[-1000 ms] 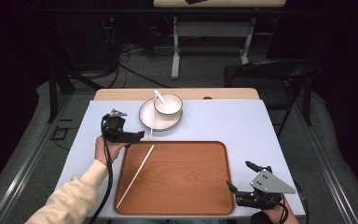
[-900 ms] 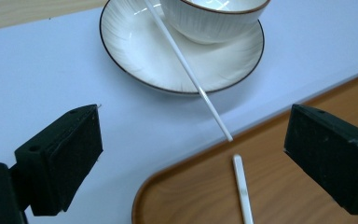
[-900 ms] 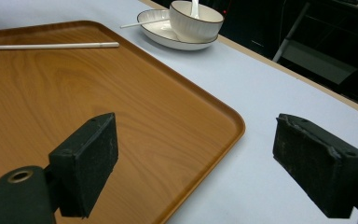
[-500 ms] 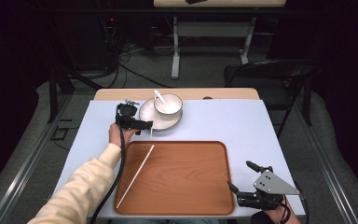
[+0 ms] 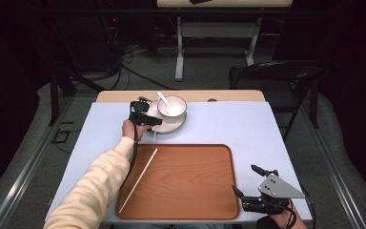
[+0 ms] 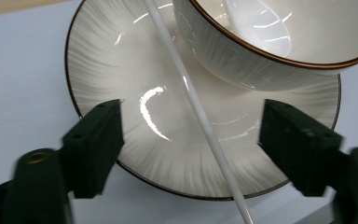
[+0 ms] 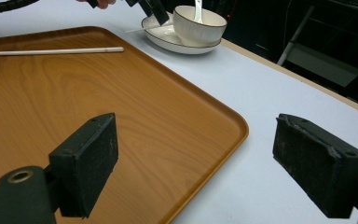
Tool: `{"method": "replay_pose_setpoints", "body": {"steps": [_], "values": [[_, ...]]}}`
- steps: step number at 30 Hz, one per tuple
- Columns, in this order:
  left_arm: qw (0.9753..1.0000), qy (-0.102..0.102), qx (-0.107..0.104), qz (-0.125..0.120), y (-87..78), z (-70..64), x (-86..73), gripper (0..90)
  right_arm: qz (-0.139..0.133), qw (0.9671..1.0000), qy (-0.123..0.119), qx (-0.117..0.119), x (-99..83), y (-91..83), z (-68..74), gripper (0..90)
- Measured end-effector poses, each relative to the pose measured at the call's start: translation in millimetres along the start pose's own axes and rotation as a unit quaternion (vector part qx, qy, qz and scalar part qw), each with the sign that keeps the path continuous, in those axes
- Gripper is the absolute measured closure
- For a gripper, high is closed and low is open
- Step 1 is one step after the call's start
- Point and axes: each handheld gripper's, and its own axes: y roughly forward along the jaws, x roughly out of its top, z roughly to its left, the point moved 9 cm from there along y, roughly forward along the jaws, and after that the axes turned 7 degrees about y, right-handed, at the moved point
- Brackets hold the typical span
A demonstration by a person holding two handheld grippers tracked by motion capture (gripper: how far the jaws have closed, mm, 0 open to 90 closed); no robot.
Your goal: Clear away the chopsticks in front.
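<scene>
Item one: my left gripper (image 6: 189,140), jaws spread wide and gripping nothing, poised over the near rim of the plate (image 6: 102,70). A white chopstick (image 6: 191,98) lies slantwise across that plate, between the jaws, touching neither as far as I can tell.

Item two: bowl (image 6: 242,56) standing on the plate, white spoon (image 6: 256,21) inside it.

Item three: second chopstick (image 5: 138,180) lying on the wooden tray (image 5: 190,191), along its left part.

Item four: my right gripper (image 5: 249,183), jaws apart and empty, at the tray's near right corner, well apart from the plate.
</scene>
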Motion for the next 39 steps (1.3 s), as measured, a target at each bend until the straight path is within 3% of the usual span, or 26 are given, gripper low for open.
{"method": "replay_pose_setpoints", "body": {"steps": [7,14,26,31,39], "values": [[0.9999,0.0,0.014,0.002,9.6,6.6,2.4,49.2,0.004,1.0,0.0,-0.002,-0.6,0.8,-0.3,13.6],[0.9995,-0.027,0.017,-0.003,14.4,14.6,5.2,64.7,0.006,1.0,0.001,-0.003,-0.9,1.2,-0.6,13.6],[0.9984,-0.04,0.038,0.013,18.4,18.3,3.3,75.7,0.008,0.9999,0.0,-0.006,-1.1,1.6,-0.7,13.6],[0.9981,-0.047,0.037,0.016,18.7,21.8,0.9,83.5,0.009,0.9999,0.0,-0.006,-1.1,1.7,-0.6,13.6],[0.9977,-0.062,0.028,0.005,13.3,26.4,0.9,85.0,0.009,0.9999,0.0,-0.006,-1.1,1.7,-0.9,13.6]]}}
